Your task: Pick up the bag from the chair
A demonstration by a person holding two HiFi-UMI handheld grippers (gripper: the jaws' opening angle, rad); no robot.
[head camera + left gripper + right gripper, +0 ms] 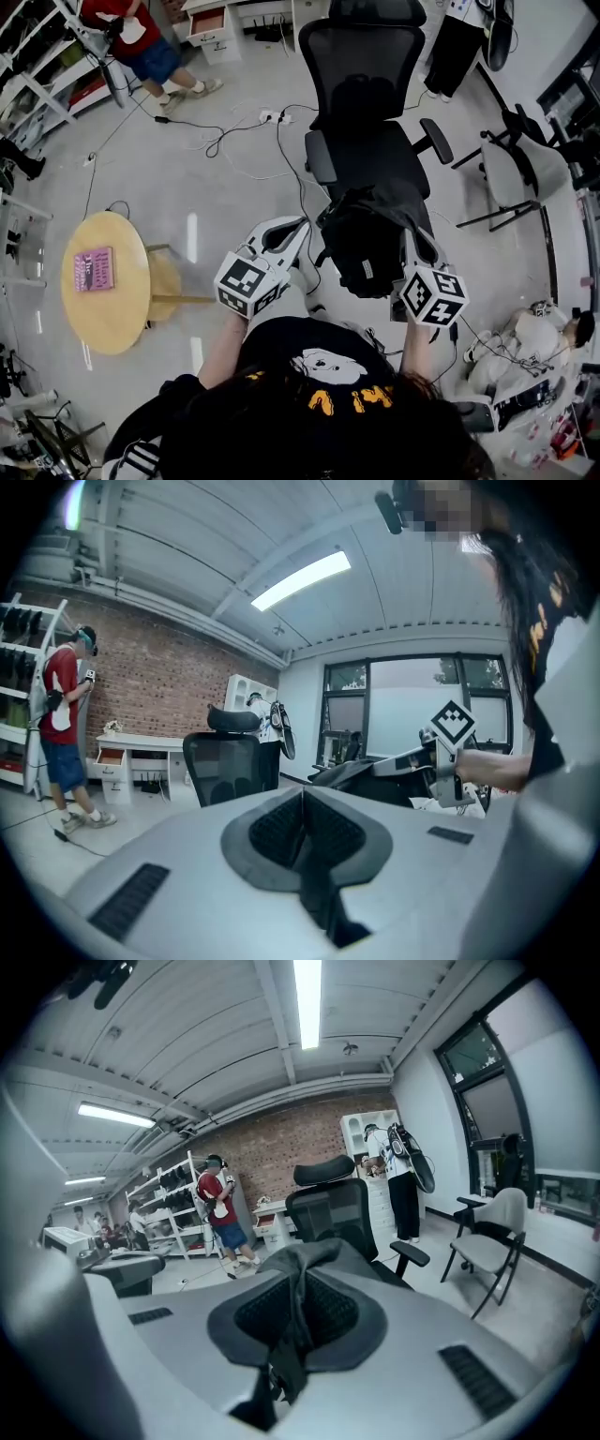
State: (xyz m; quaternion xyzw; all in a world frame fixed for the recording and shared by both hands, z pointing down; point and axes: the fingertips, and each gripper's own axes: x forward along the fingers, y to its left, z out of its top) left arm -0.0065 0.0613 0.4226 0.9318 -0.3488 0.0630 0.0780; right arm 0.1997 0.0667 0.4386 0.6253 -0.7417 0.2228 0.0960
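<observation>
Bag [366, 244] hangs at the front edge of the chair [361, 66] seat in the head view, between the left gripper [295, 232] and the right gripper [412, 246]. We judge the pick-up nearly done: the bag is gripped and raised, but we cannot tell whether it touches the seat.

Left gripper view: jaws closed pad to pad, nothing between them. The bag sits off to the right, carried by the other gripper.

Right gripper view: jaws nearly shut, pinching a fold of the bag's grey fabric, which bunches up past the tips.

Next move, in our judgement: draw the bag clear of the seat with a firm pinch. The left gripper could support it.
</observation>
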